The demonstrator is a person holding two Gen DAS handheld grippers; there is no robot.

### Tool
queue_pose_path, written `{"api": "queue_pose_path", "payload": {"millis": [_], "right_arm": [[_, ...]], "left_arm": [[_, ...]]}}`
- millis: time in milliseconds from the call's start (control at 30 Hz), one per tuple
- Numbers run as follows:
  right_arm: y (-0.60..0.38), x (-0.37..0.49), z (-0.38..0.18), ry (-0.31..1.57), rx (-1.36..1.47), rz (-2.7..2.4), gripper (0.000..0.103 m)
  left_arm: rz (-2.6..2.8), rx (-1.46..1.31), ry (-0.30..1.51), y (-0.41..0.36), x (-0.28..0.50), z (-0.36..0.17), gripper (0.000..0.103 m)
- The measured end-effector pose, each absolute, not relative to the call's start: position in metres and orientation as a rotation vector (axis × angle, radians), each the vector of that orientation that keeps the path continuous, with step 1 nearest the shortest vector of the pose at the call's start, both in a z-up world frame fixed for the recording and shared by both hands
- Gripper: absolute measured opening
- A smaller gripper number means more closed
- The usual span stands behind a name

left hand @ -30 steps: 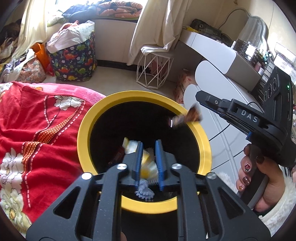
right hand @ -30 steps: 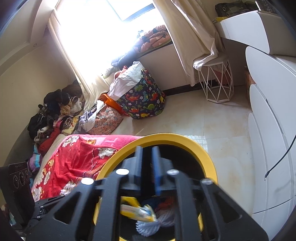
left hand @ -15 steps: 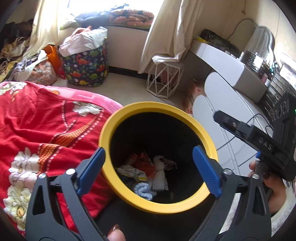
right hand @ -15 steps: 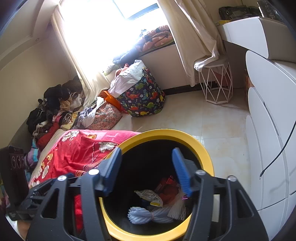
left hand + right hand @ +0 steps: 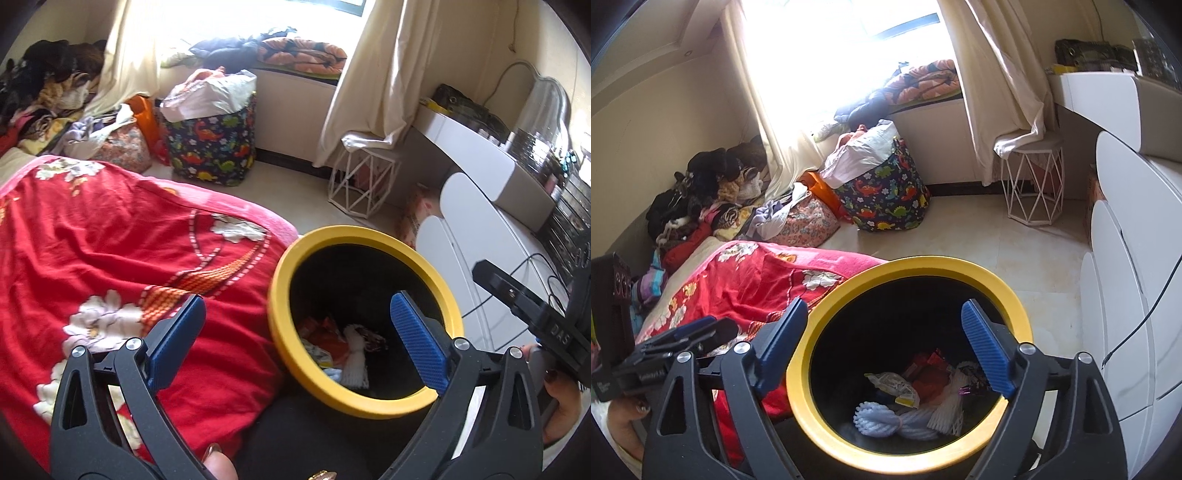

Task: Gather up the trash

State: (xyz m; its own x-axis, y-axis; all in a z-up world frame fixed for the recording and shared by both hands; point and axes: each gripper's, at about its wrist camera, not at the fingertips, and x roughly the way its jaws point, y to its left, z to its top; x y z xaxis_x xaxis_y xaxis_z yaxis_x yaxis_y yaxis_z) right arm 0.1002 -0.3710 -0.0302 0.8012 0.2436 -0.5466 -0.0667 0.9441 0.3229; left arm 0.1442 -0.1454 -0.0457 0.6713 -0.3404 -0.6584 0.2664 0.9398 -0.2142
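Crumpled wrappers [image 5: 925,380] and white foam netting [image 5: 945,410] are lying heaped inside the round yellow-rimmed bin [image 5: 827,424], lower centre; the left gripper [image 5: 297,343] and right gripper [image 5: 884,343] have just been opening, empty; a fuzzy red floral blanket [image 5: 103,266] is lying left.

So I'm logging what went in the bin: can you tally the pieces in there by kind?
Foam fruit nets: 2, a light blue one and a white one
Printed wrappers: 3, whitish-yellow, red, dark
Total: 5 visible in the yellow-rimmed bin; more may be hidden underneath.
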Motion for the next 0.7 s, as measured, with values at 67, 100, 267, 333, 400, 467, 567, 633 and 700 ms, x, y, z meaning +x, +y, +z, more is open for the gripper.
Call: {"api": "queue_pose_path", "payload": {"millis": [67,100,267,333,400,467,567,633,700], "right_arm": [[-0.365,0.098,-0.028,0.614,0.281,0.176,0.088],[-0.363,0.097,-0.027,0.609,0.272,0.176,0.09],[-0.346,0.082,-0.022,0.546,0.219,0.169,0.096],[-0.339,0.074,-0.022,0.515,0.197,0.171,0.096],[-0.331,0.065,-0.022,0.482,0.175,0.165,0.096],[-0.325,0.055,-0.024,0.446,0.159,0.153,0.096],[-0.316,0.042,-0.026,0.385,0.141,0.127,0.097],[-0.312,0.037,-0.024,0.354,0.12,0.112,0.097],[-0.306,0.031,-0.023,0.309,0.08,0.092,0.097]], "left_arm": [[-0.32,-0.106,0.75,-0.138,0.141,-0.044,0.092],[-0.307,-0.106,0.741,-0.134,0.139,-0.042,0.092],[-0.245,-0.101,0.684,-0.116,0.128,-0.034,0.092],[-0.22,-0.097,0.646,-0.108,0.121,-0.03,0.092],[-0.191,-0.079,0.604,-0.102,0.112,-0.025,0.092],[-0.174,-0.071,0.572,-0.097,0.105,-0.022,0.092],[-0.16,-0.064,0.537,-0.092,0.095,-0.018,0.092],[-0.155,-0.06,0.517,-0.088,0.088,-0.016,0.092],[-0.151,-0.062,0.504,-0.086,0.082,-0.014,0.092]]}}
